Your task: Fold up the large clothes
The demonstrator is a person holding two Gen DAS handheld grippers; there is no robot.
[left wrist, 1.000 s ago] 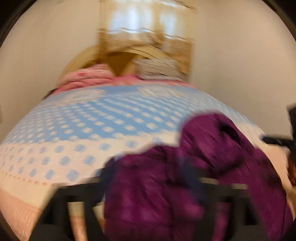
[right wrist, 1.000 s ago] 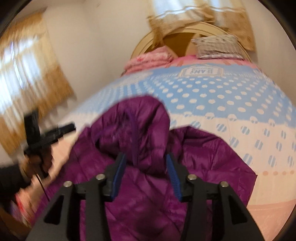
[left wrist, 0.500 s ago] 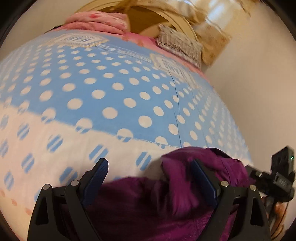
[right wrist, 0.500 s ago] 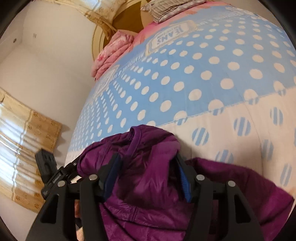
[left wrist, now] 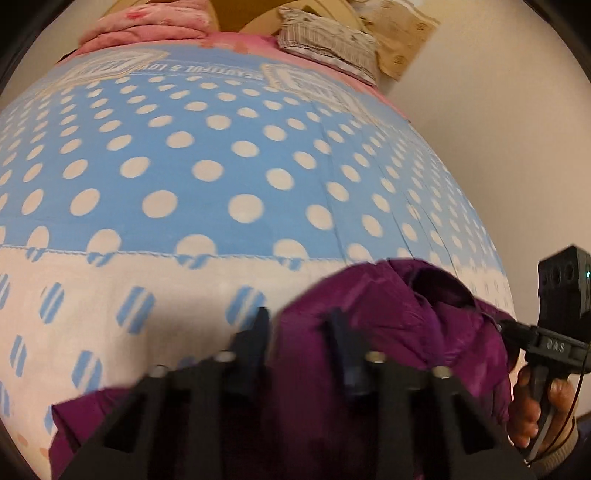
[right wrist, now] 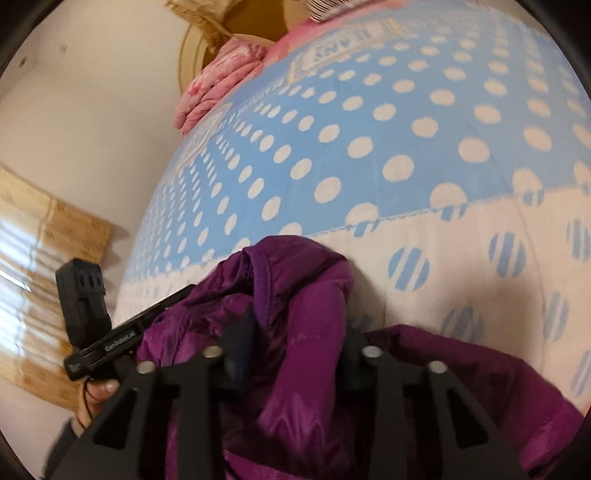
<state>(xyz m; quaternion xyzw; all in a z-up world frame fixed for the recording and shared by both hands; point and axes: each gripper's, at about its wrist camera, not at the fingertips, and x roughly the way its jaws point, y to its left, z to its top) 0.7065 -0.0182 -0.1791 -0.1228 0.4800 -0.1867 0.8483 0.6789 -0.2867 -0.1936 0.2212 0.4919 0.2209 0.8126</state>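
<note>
A purple padded hooded jacket (left wrist: 399, 332) lies bunched at the near end of the bed; it also shows in the right wrist view (right wrist: 295, 295). My left gripper (left wrist: 299, 332) has its jaws narrowed around a fold of the jacket near the hood. My right gripper (right wrist: 299, 332) is closed on jacket fabric by the hood, with cloth bulging between its fingers. Each gripper shows in the other's view, the right one at the jacket's right side (left wrist: 554, 332), the left one at its left side (right wrist: 110, 332).
The bed (left wrist: 203, 166) carries a blue quilt with white dots and a white band with striped dots. A pink folded blanket (left wrist: 147, 26) and a patterned pillow (left wrist: 325, 37) lie at the headboard. Walls and curtains (right wrist: 37, 258) close in on both sides.
Both grippers have moved lower and closer to the jacket. The left jaws have narrowed from wide open onto the jacket fold. The right jaws stay on the hood fabric.
</note>
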